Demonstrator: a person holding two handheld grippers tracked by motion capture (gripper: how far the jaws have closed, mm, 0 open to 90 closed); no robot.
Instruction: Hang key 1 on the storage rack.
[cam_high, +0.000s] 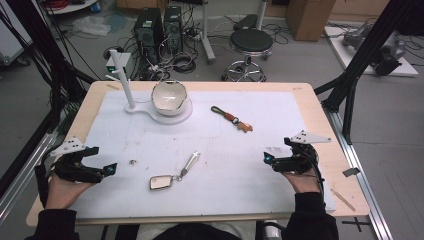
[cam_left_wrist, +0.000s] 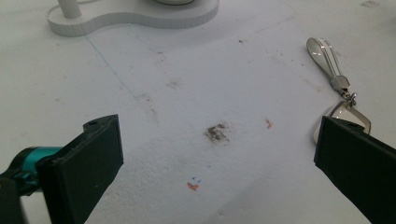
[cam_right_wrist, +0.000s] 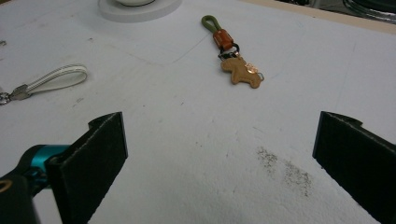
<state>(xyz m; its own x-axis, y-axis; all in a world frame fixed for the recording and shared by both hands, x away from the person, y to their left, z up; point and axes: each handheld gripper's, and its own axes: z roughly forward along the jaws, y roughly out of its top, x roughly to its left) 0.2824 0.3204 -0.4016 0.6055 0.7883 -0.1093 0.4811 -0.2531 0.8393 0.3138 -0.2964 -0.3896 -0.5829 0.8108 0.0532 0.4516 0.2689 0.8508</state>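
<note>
Even overhead light, soft shadows, perhaps slightly blurred

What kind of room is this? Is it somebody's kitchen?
Probably not a kitchen: it looks like a lab or workshop. Computer towers and tangled cables sit on the floor behind the table, beside a round stool.

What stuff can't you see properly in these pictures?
- Inside of the bowl: high view, too small and blurred to tell if anything's in it.
- Tiny object on the mat: high view, too small to name.
- Mirror keychain: left gripper view, partly behind the jaw.
</note>
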